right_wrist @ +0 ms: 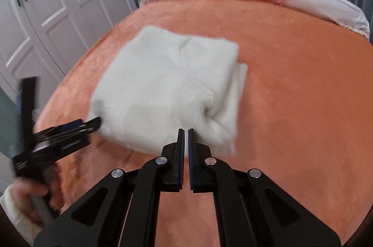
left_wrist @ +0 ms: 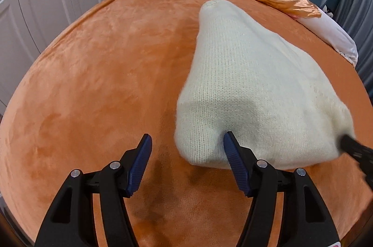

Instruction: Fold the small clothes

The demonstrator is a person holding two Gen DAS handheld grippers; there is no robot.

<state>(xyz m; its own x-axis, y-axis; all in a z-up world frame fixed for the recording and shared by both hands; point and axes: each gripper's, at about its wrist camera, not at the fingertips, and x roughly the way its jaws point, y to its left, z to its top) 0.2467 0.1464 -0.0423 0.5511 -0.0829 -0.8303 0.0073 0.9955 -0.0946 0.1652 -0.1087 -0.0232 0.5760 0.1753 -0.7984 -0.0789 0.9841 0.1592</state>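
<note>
Well, on my left wrist view, the left gripper (left_wrist: pixel 186 142) stands spread, one pad touching the cream sweater (left_wrist: pixel 244 83) on the orange bedspread (left_wrist: pixel 93 83). On my right view, the right gripper (right_wrist: pixel 185 130) is pressed together at the sweater's near edge; whether it pinches knit, I can't tell. No readable writing.

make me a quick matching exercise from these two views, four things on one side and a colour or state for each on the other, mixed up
Things:
1. left tongs
2. right tongs
3. knitted sweater
4. bedspread

States:
A. orange, plush
B. jaws shut
C. cream, folded, lying on the bed
D. jaws open, one finger against the knit

Pairs: 1-D, 2-B, 3-C, 4-A
</note>
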